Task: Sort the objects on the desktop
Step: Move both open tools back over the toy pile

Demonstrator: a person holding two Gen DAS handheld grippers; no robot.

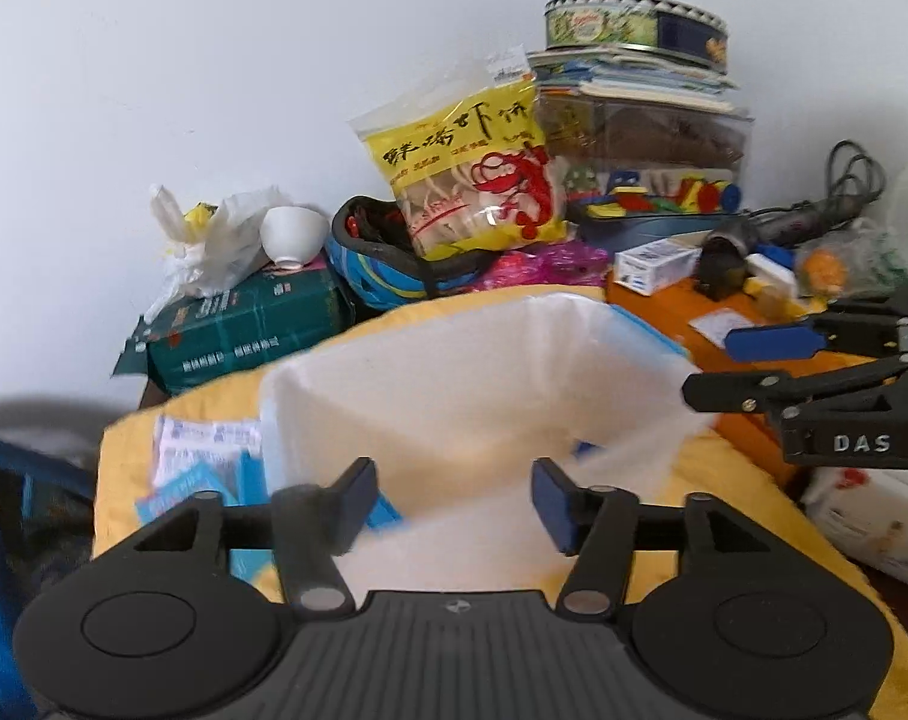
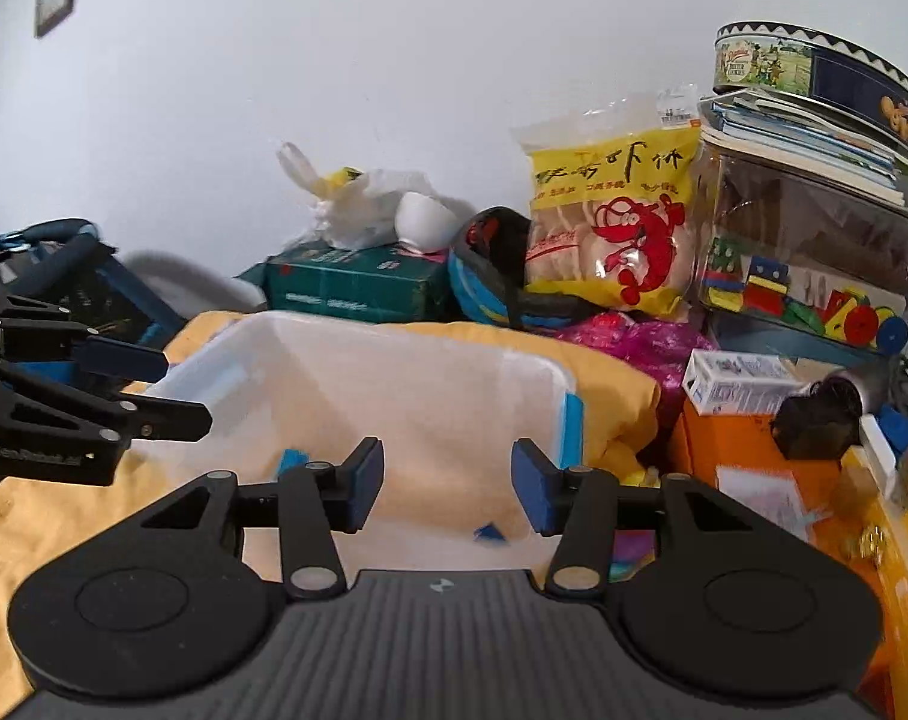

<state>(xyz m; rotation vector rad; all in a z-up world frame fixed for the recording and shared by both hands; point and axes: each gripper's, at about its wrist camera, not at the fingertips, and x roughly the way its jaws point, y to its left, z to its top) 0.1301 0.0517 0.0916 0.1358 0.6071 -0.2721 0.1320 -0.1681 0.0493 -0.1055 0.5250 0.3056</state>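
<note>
A translucent white storage bin [image 1: 454, 372] with blue latches stands open on a yellow cloth [image 1: 724, 468]. Small blue pieces [image 2: 490, 531] lie on its floor. My left gripper [image 1: 454, 498] hovers open at the bin's near rim, with nothing between its blue pads. From the right side of that view, my right gripper [image 1: 712, 369] reaches toward the bin's right wall. In the right wrist view the right gripper [image 2: 447, 486] is open and empty over the bin [image 2: 393, 384], and the left gripper [image 2: 171, 390] enters from the left. Blue-and-white packets [image 1: 207, 468] lie left of the bin.
Against the wall behind the bin are a green box [image 1: 243, 324] topped by a white bowl [image 1: 291, 231], a yellow snack bag [image 1: 478, 174], a clear box of coloured blocks [image 2: 814, 276] and a cookie tin [image 1: 634, 24]. An orange box [image 2: 748, 450] with a small white carton [image 2: 742, 381] stands to the right.
</note>
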